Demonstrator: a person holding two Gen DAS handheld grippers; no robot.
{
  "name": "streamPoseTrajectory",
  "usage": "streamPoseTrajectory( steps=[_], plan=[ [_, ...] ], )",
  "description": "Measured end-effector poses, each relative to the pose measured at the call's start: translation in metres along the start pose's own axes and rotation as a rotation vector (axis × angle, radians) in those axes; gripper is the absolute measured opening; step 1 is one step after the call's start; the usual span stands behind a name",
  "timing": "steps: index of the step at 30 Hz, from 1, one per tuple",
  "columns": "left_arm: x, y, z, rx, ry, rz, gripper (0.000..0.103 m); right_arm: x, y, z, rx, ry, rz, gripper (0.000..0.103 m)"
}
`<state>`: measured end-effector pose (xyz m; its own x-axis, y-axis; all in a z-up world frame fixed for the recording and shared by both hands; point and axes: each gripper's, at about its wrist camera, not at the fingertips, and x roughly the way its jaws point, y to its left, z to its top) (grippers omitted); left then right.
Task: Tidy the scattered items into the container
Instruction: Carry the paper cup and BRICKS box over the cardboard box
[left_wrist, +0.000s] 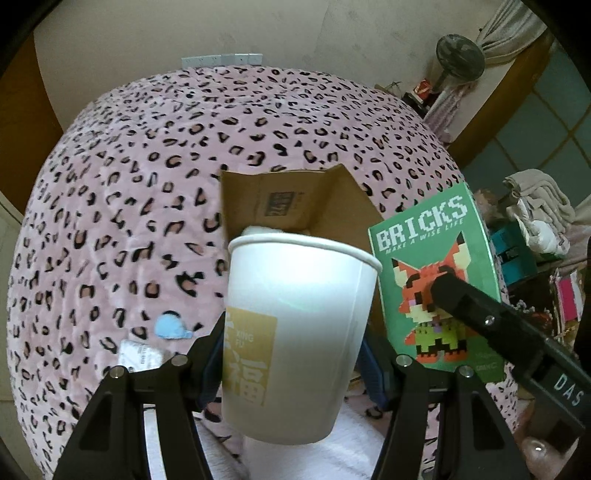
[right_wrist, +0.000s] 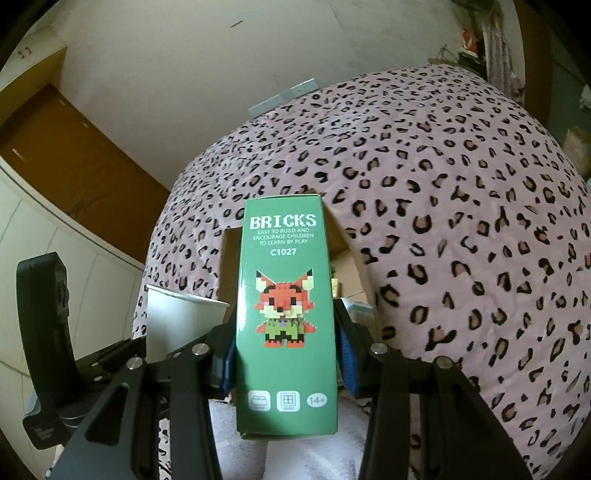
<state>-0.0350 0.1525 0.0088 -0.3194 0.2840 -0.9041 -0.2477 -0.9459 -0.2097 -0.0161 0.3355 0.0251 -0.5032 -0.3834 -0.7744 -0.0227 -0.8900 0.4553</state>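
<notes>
My left gripper (left_wrist: 291, 365) is shut on a white paper cup (left_wrist: 295, 332) with a gold label, held upright just in front of an open cardboard box (left_wrist: 295, 206) on the bed. Something white lies inside the box. My right gripper (right_wrist: 286, 354) is shut on a green BRICKS box (right_wrist: 286, 314) with a fox picture, held upright to the right of the cup; it also shows in the left wrist view (left_wrist: 436, 280). The cup shows at the left of the right wrist view (right_wrist: 181, 317). The cardboard box (right_wrist: 231, 251) is mostly hidden behind the green box there.
The bed has a pink leopard-print blanket (left_wrist: 147, 184). A small blue whale-shaped item (left_wrist: 171, 326) and a white packet (left_wrist: 138, 356) lie on it, left of the cup. Cluttered shelves and a fan (left_wrist: 460, 57) stand at the right. A white wall is behind.
</notes>
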Motion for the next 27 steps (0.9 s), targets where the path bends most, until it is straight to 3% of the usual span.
streamPoseTrajectory(
  steps=[13,27],
  plan=[
    [0.05,-0.003,0.01,-0.012,0.078,-0.007,0.063,0.036,-0.022,0.003,-0.018,0.074,-0.053,0.044],
    [0.072,0.003,0.008,-0.021,0.118,0.01,0.064,0.062,-0.028,0.0,-0.02,0.13,-0.088,0.045]
  ],
)
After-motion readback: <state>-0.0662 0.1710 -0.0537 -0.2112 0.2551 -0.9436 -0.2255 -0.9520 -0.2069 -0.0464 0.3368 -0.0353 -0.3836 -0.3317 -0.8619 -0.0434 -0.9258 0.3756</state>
